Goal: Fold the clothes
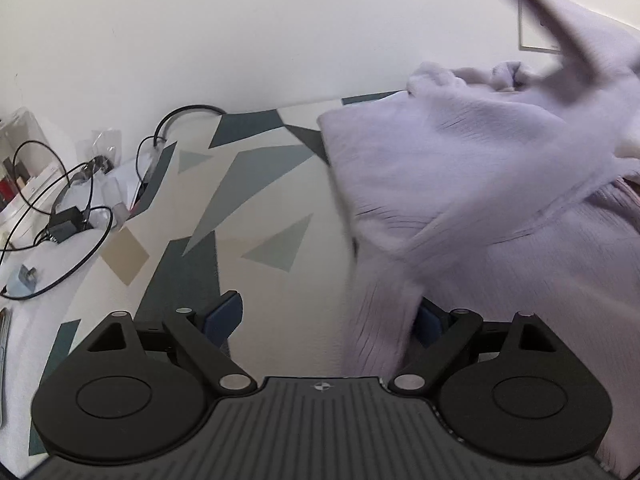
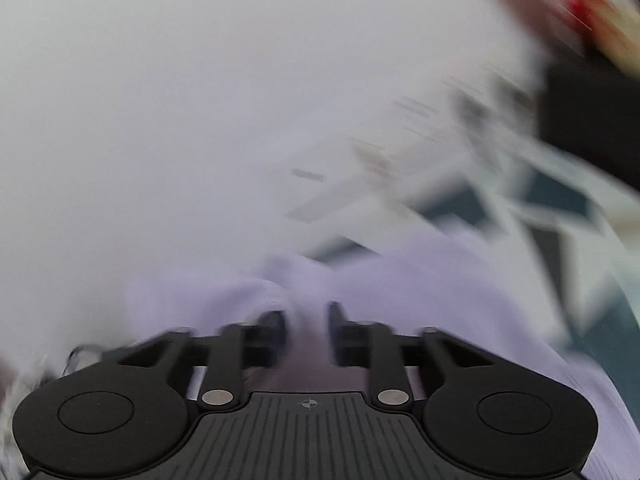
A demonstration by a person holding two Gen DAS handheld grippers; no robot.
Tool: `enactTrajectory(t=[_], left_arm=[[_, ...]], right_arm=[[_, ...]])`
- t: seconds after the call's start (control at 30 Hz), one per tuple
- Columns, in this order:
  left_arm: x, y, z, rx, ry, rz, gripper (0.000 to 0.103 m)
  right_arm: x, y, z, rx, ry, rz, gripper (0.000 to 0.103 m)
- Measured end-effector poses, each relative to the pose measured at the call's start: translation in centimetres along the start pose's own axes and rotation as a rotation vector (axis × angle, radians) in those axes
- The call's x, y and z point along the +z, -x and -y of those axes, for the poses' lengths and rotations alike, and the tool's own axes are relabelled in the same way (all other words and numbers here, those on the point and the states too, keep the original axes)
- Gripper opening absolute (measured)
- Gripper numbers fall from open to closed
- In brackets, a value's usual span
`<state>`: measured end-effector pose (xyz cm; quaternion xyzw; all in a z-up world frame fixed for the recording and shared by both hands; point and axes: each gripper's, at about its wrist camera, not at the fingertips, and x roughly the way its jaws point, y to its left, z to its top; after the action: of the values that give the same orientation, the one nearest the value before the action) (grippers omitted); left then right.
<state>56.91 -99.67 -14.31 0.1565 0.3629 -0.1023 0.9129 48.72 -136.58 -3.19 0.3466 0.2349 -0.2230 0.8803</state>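
A lavender ribbed garment (image 1: pixel 460 184) is lifted and bunched over the right half of the left wrist view, above a table cover (image 1: pixel 248 184) with grey and teal geometric shapes. My left gripper (image 1: pixel 326 318) is open wide; a fold of the garment hangs against its right finger (image 1: pixel 430 320), and the left finger (image 1: pixel 222 316) is bare. The right wrist view is heavily motion-blurred. There, my right gripper (image 2: pixel 306 328) has its fingers close together, with a bunch of the lavender garment (image 2: pixel 400 280) pinched between them.
Black cables (image 1: pixel 52 184) and a small black adapter (image 1: pixel 64 226) lie at the table's left side, with packets and boxes (image 1: pixel 24 160) beyond. A white wall (image 1: pixel 240 32) stands behind. In the right wrist view a dark shape (image 2: pixel 588 120) and a red blur (image 2: pixel 580 4) sit top right.
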Motion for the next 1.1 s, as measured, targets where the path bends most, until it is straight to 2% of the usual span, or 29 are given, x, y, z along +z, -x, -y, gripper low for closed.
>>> enactTrajectory(t=[0.13, 0.23, 0.3, 0.33, 0.37, 0.47, 0.67, 0.9, 0.93, 0.97, 1.0, 1.1], left_arm=[[-0.1, -0.2, -0.3, 0.004, 0.002, 0.004, 0.095], [-0.1, -0.1, -0.2, 0.020, -0.004, 0.010, 0.095], [-0.2, 0.1, 0.2, 0.040, -0.015, 0.020, 0.095], [-0.1, 0.2, 0.4, 0.048, -0.022, 0.025, 0.095], [-0.1, 0.3, 0.6, 0.054, -0.027, 0.029, 0.095], [0.1, 0.6, 0.9, 0.048, -0.015, 0.034, 0.095], [0.3, 1.6, 1.6, 0.035, -0.012, 0.062, 0.095], [1.0, 1.4, 3.5, 0.028, -0.072, 0.092, 0.095], [1.1, 1.2, 3.6, 0.026, -0.065, 0.089, 0.095], [1.3, 1.0, 3.7, 0.026, -0.051, 0.081, 0.095], [1.5, 0.8, 3.7, 0.029, -0.037, 0.074, 0.095], [1.8, 0.3, 3.7, 0.050, -0.014, 0.060, 0.095]], right_arm=[[-2.9, 1.5, 7.9, -0.206, -0.170, -0.122, 0.033], [-4.3, 2.7, 10.5, -0.252, -0.230, -0.111, 0.035], [-3.7, 3.2, 10.9, -0.237, -0.223, -0.087, 0.040], [-3.4, 3.4, 11.1, -0.229, -0.218, -0.074, 0.046], [-3.1, 3.0, 11.2, -0.201, -0.242, -0.085, 0.053], [-2.3, 1.4, 11.4, -0.109, -0.323, -0.125, 0.062], [-0.5, -1.8, 11.7, 0.077, -0.482, -0.204, 0.063], [-0.1, -3.9, 12.2, 0.071, -0.550, -0.206, 0.063], [0.0, -4.2, 12.3, 0.070, -0.560, -0.206, 0.058], [0.0, -4.5, 12.4, 0.069, -0.569, -0.207, 0.049], [0.1, -4.8, 12.5, 0.067, -0.578, -0.207, 0.045], [0.2, -5.6, 12.7, 0.064, -0.607, -0.207, 0.048]])
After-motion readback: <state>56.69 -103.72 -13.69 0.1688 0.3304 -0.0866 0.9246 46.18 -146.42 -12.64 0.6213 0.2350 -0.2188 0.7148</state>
